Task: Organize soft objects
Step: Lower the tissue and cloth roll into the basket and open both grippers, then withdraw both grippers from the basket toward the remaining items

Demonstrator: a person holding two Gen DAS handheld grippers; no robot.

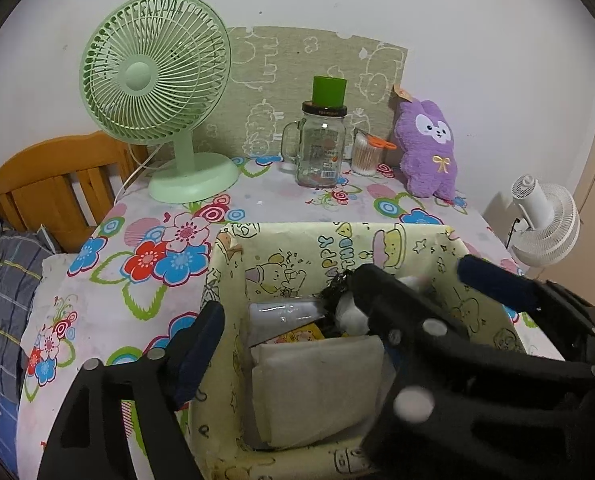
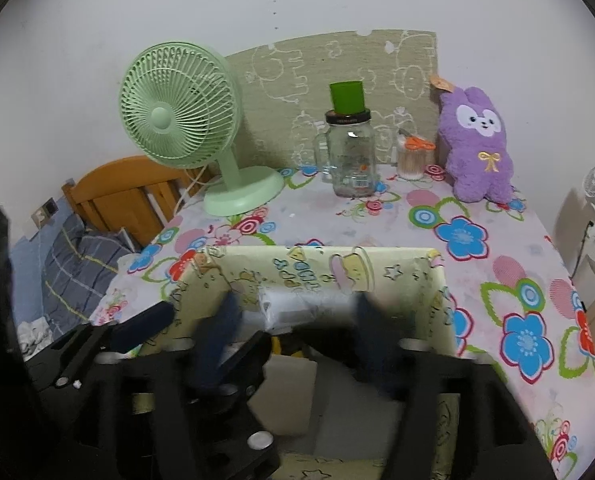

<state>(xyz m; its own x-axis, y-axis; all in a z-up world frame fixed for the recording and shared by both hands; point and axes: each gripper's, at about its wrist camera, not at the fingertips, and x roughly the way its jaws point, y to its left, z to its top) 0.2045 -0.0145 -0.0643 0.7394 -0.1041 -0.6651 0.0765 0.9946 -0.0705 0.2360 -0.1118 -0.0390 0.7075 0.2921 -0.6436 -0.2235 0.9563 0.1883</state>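
Note:
A purple plush rabbit [image 1: 429, 148] leans upright against the wall at the table's back right; it also shows in the right wrist view [image 2: 477, 148]. A yellow cartoon-print box [image 1: 417, 240] stands at the table's front; its far wall shows in the right wrist view [image 2: 321, 268]. It holds a folded grey-white cloth [image 1: 317, 384], a clear plastic roll [image 1: 285, 312] and a small white soft thing [image 1: 351, 314]. My left gripper [image 1: 339, 320] is open above the box. My right gripper [image 2: 293, 332] is open over the box, its fingers either side of the plastic roll [image 2: 293, 308].
A green desk fan [image 1: 157, 80] stands at the back left. A glass mug jar [image 1: 321, 148] with a green cup on its lid and a cotton-swab jar [image 1: 365, 156] stand at the back. A wooden headboard [image 1: 57, 184] and bedding lie left, a white fan [image 1: 545, 220] right.

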